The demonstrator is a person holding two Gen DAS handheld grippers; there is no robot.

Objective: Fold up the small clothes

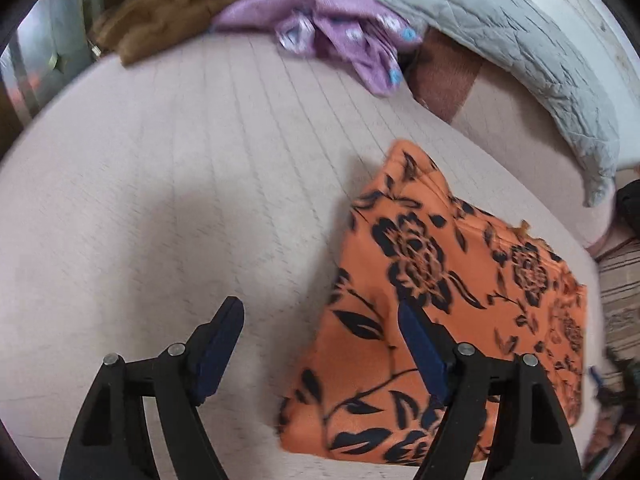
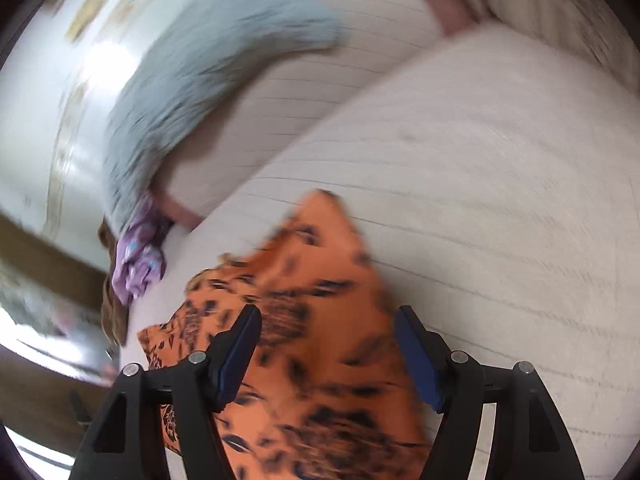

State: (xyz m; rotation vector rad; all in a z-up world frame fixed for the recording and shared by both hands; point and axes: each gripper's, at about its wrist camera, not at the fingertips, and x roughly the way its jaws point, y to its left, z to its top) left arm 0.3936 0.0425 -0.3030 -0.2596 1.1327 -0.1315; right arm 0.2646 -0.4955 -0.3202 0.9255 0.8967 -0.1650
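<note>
While the folded orange cloth with black flower print (image 1: 448,304) lies flat on the pale ribbed bed cover (image 1: 180,200), the left gripper (image 1: 320,344) hangs over its near edge, jaws wide apart and holding nothing. The right gripper (image 2: 328,344) hovers above the same cloth (image 2: 320,320), also spread wide and empty. No readable writing shows. A crumpled purple garment (image 1: 344,36) and grey quilted blanket (image 1: 520,52) lie farther back.

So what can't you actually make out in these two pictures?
- Orange floral garment: its near edge is hidden behind the left tool in the left view; what kind of garment it is, unclear.
- The same garment in the right view is smeared by motion blur under the right tool.
- Purple cloth and brown cloth: crumpled, types unreadable.
- Grey quilt: cut off by the lens edge.
</note>
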